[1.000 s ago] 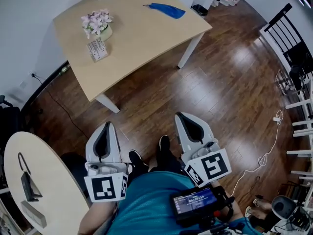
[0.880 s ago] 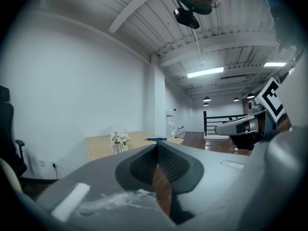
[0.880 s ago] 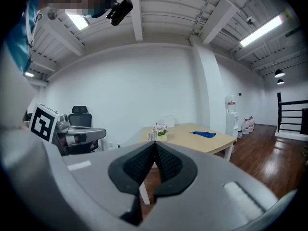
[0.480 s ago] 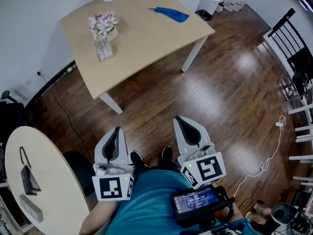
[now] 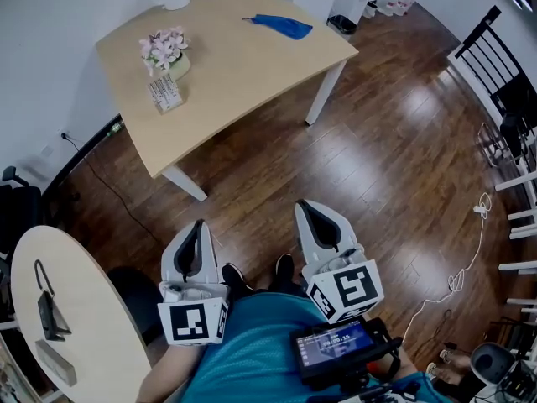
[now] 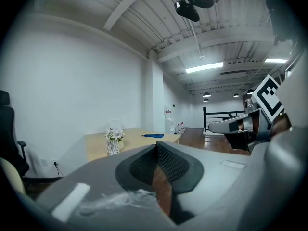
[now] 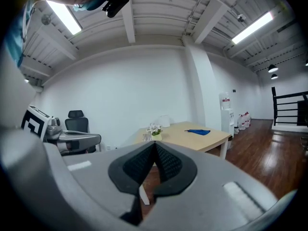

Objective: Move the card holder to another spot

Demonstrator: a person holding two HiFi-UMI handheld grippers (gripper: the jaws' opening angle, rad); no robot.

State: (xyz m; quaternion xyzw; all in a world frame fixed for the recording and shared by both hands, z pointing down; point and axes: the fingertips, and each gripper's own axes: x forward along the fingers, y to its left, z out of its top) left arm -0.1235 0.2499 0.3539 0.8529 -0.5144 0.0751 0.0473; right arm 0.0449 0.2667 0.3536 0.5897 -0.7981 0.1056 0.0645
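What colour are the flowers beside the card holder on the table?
Pale pink flowers, clearest in the head view.

Card holder (image 5: pixel 165 92): small, stocked with white cards; standing on wooden table (image 5: pixel 252 65); just beside flower pot (image 5: pixel 170 53).

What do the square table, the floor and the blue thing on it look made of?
Square table: pale wood or laminate, matte, even tan surface. Floor: dark wood planks, glossy; seams and glare show. Blue thing: probably cloth, flat and limp; too small to be sure.
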